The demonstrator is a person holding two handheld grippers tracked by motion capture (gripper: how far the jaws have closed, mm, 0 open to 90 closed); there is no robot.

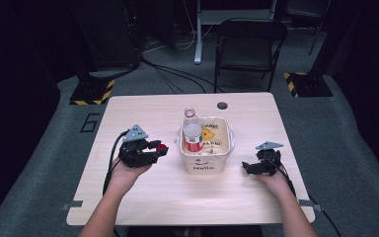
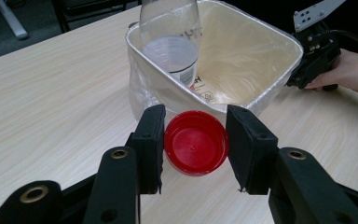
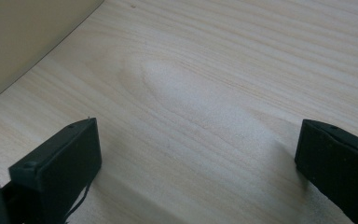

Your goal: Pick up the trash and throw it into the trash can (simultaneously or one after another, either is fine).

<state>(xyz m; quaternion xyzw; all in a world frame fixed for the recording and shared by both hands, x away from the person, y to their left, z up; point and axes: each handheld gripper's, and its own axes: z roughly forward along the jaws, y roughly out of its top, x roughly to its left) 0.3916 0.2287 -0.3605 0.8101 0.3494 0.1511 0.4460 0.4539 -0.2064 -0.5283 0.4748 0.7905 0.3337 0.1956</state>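
The left claw (image 2: 195, 140) is gripping a red bottle cap (image 2: 196, 142) above the table (image 1: 143, 192), at nine o'clock from the lined white bin (image 1: 203, 163). An uncapped bottle (image 1: 192, 133) is standing inside. The right claw (image 3: 196, 163) is resting wide at three o'clock

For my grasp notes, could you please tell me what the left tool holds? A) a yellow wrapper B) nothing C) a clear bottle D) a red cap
D: in the left gripper view, the left tool has both pads pressed against a red cap, just short of the white bin.
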